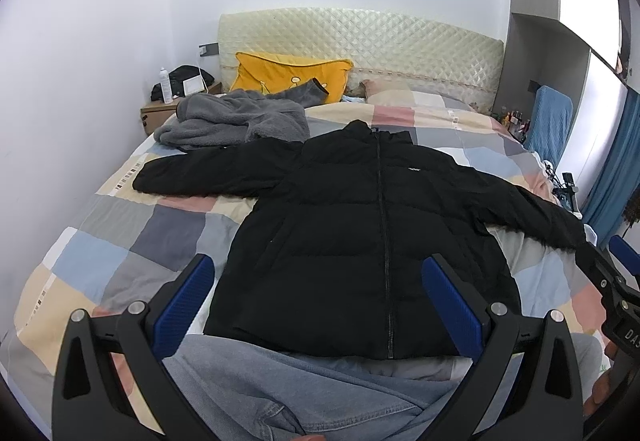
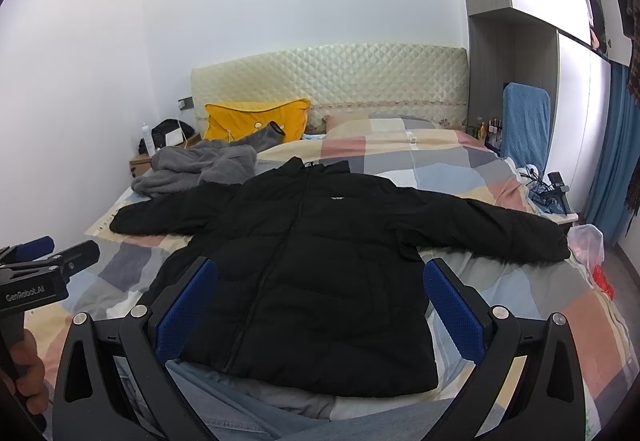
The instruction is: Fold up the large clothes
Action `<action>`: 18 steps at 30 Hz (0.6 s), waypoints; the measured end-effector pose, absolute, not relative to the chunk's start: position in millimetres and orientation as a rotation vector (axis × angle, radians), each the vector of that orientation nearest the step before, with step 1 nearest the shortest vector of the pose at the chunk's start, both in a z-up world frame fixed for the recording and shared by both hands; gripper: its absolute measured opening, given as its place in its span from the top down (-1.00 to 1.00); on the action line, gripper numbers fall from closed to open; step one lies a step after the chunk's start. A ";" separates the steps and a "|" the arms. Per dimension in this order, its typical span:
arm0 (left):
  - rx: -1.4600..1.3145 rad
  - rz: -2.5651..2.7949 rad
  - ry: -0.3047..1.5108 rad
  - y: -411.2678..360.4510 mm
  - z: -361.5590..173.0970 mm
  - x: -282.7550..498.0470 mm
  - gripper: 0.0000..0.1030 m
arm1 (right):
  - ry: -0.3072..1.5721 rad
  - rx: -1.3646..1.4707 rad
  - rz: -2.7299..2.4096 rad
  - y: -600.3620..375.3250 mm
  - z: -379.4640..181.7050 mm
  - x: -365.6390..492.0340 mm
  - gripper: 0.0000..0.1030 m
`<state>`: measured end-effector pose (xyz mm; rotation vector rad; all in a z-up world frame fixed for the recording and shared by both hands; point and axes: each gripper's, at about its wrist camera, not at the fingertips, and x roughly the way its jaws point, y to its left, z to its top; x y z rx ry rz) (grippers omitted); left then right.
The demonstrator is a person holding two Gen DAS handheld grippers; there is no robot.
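Observation:
A black puffer jacket (image 1: 352, 225) lies flat and zipped on the bed, front up, both sleeves spread out to the sides; it also shows in the right wrist view (image 2: 320, 265). My left gripper (image 1: 318, 305) is open and empty, held above the jacket's hem. My right gripper (image 2: 320, 305) is open and empty too, above the hem a little to the right. Each gripper shows at the edge of the other's view, the right one (image 1: 612, 273) and the left one (image 2: 52, 261).
A checked quilt (image 1: 120, 241) covers the bed. A grey fleece garment (image 1: 232, 117) and a yellow pillow (image 1: 288, 75) lie near the headboard. Light blue jeans (image 1: 280, 393) lie at the near edge. A nightstand (image 1: 160, 109) stands left, a blue chair (image 2: 524, 121) right.

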<state>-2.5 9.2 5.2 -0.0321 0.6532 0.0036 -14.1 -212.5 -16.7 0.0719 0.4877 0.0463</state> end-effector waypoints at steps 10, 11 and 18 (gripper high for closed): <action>-0.028 0.007 0.660 6.5 4.0 -2.7 -1.00 | 0.489 0.070 0.045 -209.3 -13.7 -17.8 -1.00; -0.028 0.007 0.660 7.0 4.1 -2.7 -1.00 | 0.491 0.069 0.043 -209.0 -13.0 -16.6 -1.00; -0.017 0.017 0.646 5.3 5.9 -2.2 -1.00 | 0.487 0.067 0.058 -210.1 -8.8 -17.5 -1.00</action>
